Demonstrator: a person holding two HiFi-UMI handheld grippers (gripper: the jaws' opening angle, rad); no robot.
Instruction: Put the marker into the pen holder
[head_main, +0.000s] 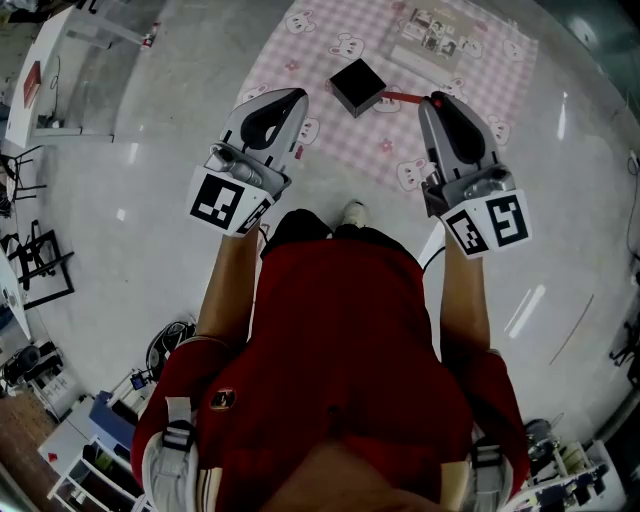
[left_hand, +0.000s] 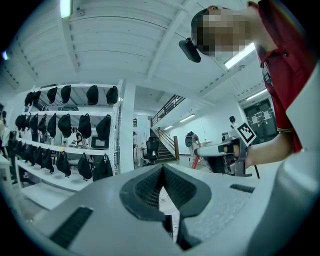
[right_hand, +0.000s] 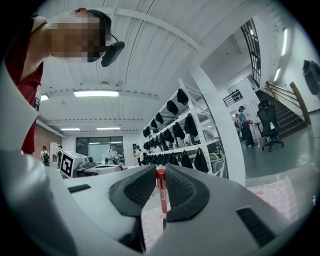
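A black square pen holder (head_main: 357, 86) stands on a pink checked mat (head_main: 330, 40) on the floor. The red marker (head_main: 403, 97) sticks out sideways from my right gripper (head_main: 437, 101), its end close to the holder's right side. In the right gripper view the marker (right_hand: 160, 192) stands upright between the pads, and the right gripper (right_hand: 160, 175) is shut on it. My left gripper (head_main: 290, 97) hovers left of the holder. In its own view the left gripper (left_hand: 161, 172) has its pads touching at the tips and holds nothing.
A white sheet with small pictures (head_main: 436, 33) lies on the mat beyond the holder. The person's shoes (head_main: 352, 213) are just short of the mat's near edge. A white table (head_main: 60, 70) stands at the far left, and shelving (head_main: 85, 450) at the lower left.
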